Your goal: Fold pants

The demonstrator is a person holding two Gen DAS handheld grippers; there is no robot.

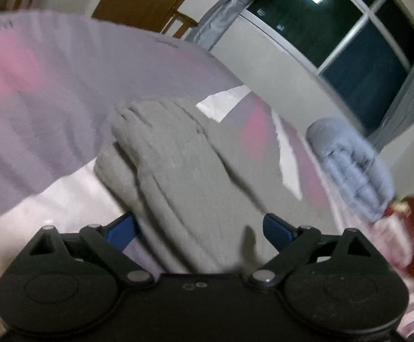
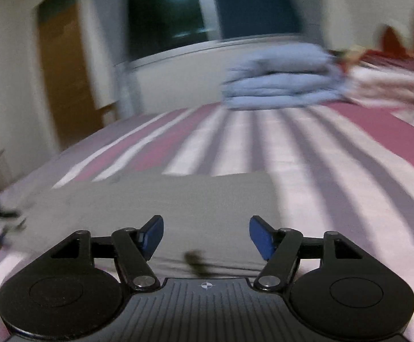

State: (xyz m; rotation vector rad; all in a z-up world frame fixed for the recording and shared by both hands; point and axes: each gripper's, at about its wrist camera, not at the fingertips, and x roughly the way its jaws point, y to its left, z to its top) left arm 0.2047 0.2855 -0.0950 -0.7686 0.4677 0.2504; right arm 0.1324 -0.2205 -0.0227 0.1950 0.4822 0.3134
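Grey pants lie bunched and creased on the striped bed, running between the blue fingers of my left gripper. Its jaws stand wide apart around the cloth, without pinching it. In the right wrist view the pants lie flat as a grey rectangle on the bed. My right gripper hovers over their near edge with its jaws open and nothing between them. Both views are blurred.
The bed sheet has pink, white and lilac stripes. A folded blue blanket and pink bedding lie at the far end; the blanket also shows in the left view. A window and wooden door stand behind.
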